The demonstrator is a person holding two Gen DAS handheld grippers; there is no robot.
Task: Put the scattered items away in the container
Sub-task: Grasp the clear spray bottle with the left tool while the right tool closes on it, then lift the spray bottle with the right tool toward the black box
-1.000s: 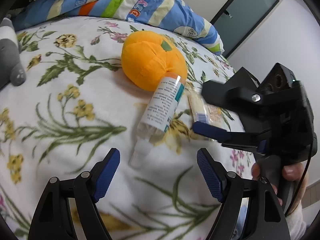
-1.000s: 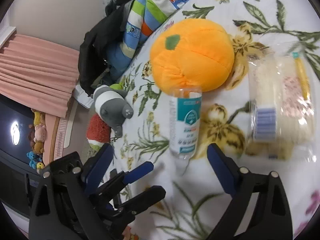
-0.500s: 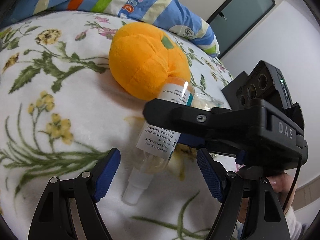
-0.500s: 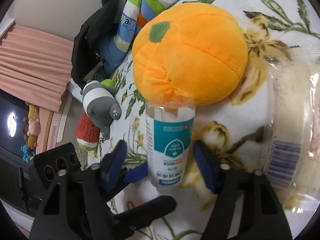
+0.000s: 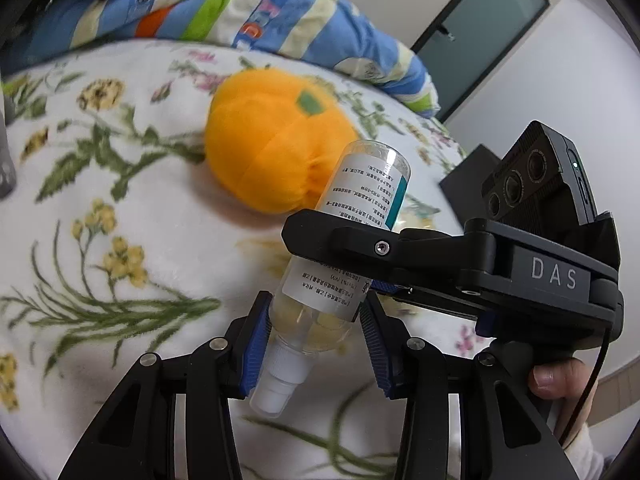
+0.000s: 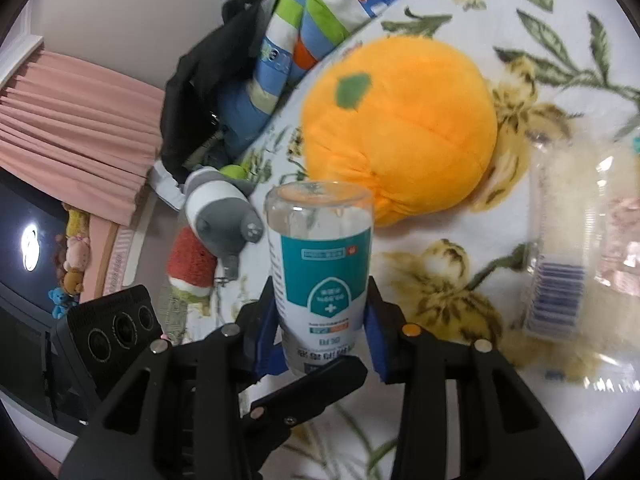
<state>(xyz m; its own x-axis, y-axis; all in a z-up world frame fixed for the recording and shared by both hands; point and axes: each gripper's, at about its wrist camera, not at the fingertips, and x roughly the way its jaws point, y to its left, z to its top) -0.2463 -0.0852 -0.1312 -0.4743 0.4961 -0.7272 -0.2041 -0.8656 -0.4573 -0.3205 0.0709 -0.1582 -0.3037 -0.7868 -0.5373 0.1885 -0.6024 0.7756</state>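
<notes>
A clear spray bottle [image 5: 360, 208] with a white and teal label is tilted up off the flowered bed cover, its white nozzle pointing down toward me. My left gripper [image 5: 316, 332] has its blue pads on the bottle's shoulder just above the nozzle, jaws closing. My right gripper [image 5: 328, 260] crosses in from the right and clamps the labelled middle. In the right wrist view the bottle [image 6: 320, 264] stands between the right gripper's [image 6: 322, 332] pads, jaws closing onto it. An orange plush ball [image 6: 400, 128] lies just behind the bottle. No container is in view.
A clear snack packet [image 6: 580, 264] lies to the right on the bed cover [image 5: 140, 240]. A grey striped plush [image 6: 220, 212] and a red plush [image 6: 190, 264] lie at the bed's left edge. A striped blanket [image 5: 260, 20] is bunched at the back. A person's hand [image 5: 560, 376] holds the right gripper's handle.
Both grippers moved in on the lying bottle and narrowed from wide open to its sides. The bottle now tips up off the cover, away from the orange plush.
</notes>
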